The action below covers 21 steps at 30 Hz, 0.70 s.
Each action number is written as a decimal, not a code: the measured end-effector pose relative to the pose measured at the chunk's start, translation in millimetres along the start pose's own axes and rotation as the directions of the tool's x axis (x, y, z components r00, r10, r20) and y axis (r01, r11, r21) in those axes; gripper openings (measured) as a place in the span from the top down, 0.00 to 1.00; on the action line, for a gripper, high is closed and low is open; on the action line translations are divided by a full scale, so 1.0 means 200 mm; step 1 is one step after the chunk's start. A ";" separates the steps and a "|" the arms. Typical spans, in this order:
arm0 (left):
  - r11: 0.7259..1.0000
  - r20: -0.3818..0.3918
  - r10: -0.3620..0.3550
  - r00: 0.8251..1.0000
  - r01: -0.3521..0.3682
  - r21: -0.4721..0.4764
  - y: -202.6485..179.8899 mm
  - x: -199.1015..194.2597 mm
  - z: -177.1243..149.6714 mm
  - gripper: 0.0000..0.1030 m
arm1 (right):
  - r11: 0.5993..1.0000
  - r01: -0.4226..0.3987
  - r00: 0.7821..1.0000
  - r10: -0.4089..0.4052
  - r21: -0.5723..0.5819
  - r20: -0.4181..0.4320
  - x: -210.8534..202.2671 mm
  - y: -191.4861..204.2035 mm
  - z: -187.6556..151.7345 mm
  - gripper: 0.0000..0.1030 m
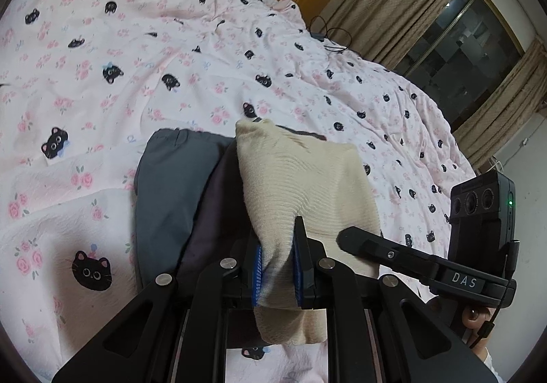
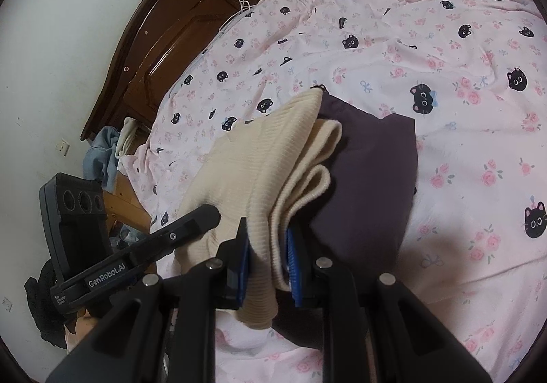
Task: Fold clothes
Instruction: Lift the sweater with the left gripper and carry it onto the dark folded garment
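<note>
A cream ribbed knit garment (image 1: 301,177) is folded into a thick bundle and held above the bed. My left gripper (image 1: 277,263) is shut on one end of it. My right gripper (image 2: 268,258) is shut on its other end, where several folded layers (image 2: 273,160) show. Under it lie a folded dark purple garment (image 2: 369,164) and a folded grey-blue garment (image 1: 171,184), side by side on the bedspread. The right gripper also shows in the left wrist view (image 1: 345,239) next to the cream bundle.
The bed has a pink bedspread with black cat faces (image 1: 136,58). A dark wooden headboard (image 2: 171,41) stands at the bed's end. Loose clothes (image 2: 102,150) hang off the bed's corner. Curtains and a window (image 1: 461,51) lie beyond the far side. Cables (image 1: 331,37) rest near the edge.
</note>
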<state>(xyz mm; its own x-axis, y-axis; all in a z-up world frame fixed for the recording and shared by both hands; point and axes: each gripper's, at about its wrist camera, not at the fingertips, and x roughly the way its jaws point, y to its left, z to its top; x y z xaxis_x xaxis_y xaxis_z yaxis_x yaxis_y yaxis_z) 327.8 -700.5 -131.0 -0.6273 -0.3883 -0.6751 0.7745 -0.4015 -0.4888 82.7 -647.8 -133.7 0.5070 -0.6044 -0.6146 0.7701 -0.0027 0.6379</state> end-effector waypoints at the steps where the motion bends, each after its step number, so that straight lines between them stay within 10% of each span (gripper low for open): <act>1: 1.000 -0.004 -0.003 1.000 0.003 -0.006 0.01 0.01 0.00 0.88 | 1.000 0.004 1.000 -0.004 -0.001 -0.001 0.01 0.00 0.00 0.80; 21: 0.989 0.028 0.129 0.991 -0.127 -0.072 0.12 -0.07 0.00 0.70 | 0.998 0.052 0.999 -0.052 -0.025 -0.008 0.02 0.01 -0.02 0.80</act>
<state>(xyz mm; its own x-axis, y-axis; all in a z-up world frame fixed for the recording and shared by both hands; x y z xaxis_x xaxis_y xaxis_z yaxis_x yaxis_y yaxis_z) 354.3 -705.5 -133.1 -0.5243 -0.4597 -0.7168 0.8515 -0.2888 -0.4377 88.0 -647.5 -136.2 0.4689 -0.5971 -0.6508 0.8050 -0.0142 0.5930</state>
